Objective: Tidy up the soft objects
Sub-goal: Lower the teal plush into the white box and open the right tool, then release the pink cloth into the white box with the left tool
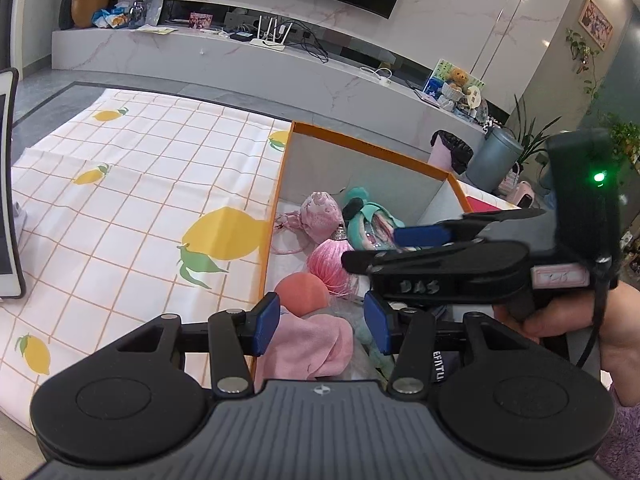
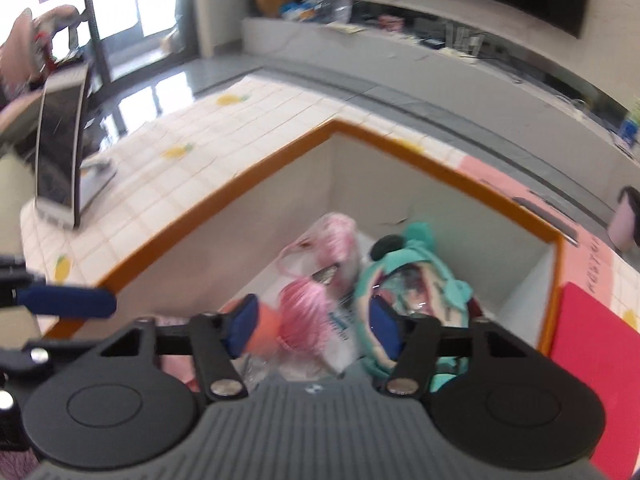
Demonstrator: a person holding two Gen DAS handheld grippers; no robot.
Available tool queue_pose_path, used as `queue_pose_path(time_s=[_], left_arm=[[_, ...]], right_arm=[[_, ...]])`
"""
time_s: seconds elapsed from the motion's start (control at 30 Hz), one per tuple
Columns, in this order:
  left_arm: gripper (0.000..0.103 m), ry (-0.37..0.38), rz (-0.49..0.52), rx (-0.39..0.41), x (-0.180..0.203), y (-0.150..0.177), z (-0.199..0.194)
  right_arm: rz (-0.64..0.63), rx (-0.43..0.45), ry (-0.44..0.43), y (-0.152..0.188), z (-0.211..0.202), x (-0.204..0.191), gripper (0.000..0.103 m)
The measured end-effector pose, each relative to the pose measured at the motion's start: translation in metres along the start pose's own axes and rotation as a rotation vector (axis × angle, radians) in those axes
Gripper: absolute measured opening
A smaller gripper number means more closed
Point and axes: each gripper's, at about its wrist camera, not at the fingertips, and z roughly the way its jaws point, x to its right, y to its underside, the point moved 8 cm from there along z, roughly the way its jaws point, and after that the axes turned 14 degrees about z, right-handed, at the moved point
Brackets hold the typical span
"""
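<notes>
**Entry: soft items, orange-rimmed box. Step in hand: settling the last pieces inside (judged).**

- Left gripper [image 1: 320, 320]: jaws partly apart, pointing down into the box. The pink cloth [image 1: 308, 350] lies directly beneath and between the blue pads; whether they pinch it cannot be told, so no grip is claimed.
- Right gripper [image 2: 316, 322]: jaws half apart, nothing visibly clamped. Its own view is smeared, so contact cannot be read. In the left view it crosses from the right, just ahead of the left fingers, held in a person's hand [image 1: 560, 320].
- Peach ball [image 1: 302, 290]: just ahead of the left pad, touching the cloth's far edge.
- Pink tasselled ornament [image 1: 330, 262]: beyond the ball, beneath the right gripper's tips.
- Teal plush [image 1: 368, 220]: further in, toward the right wall.
- Pink drawstring pouch [image 1: 318, 214]: furthest in, near the back wall.
- Box [image 1: 276, 200]: orange rim, pale walls; the lemon-print cloth [image 1: 120, 200] spreads to the left of it.

**Handling note (judgement):** Everything soft in view already sits inside the box. Work one gripper at a time, since the two tools are crowded together. Grip fabric by a bunched fold rather than a flat layer, lift clear of the tassels to avoid snagging, and release low to keep the ball from rolling.
</notes>
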Motion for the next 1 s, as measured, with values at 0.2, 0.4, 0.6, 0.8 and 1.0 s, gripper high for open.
queue_pose_path(time_s=[0.2, 0.4, 0.6, 0.8, 1.0], left_arm=[[0.057, 0.002, 0.003, -0.004, 0.000, 0.000, 0.000], [0.057, 0.005, 0.010, -0.002, 0.000, 0.000, 0.002], [0.057, 0.007, 0.011, 0.000, 0.000, 0.000, 0.002], [0.058, 0.000, 0.016, 0.003, 0.000, -0.001, 0.003], [0.059, -0.023, 0.055, 0.007, 0.006, -0.003, -0.002]], right_arm=[[-0.049, -0.101, 0.047, 0.003, 0.040, -0.008, 0.029], [-0.031, -0.111, 0.086, -0.007, 0.067, -0.011, 0.028], [0.007, -0.117, 0.019, -0.016, 0.087, -0.022, 0.026], [0.063, -0.122, -0.062, -0.017, 0.086, -0.035, 0.054], [0.106, 0.012, -0.093, -0.030, 0.057, -0.015, 0.092]])
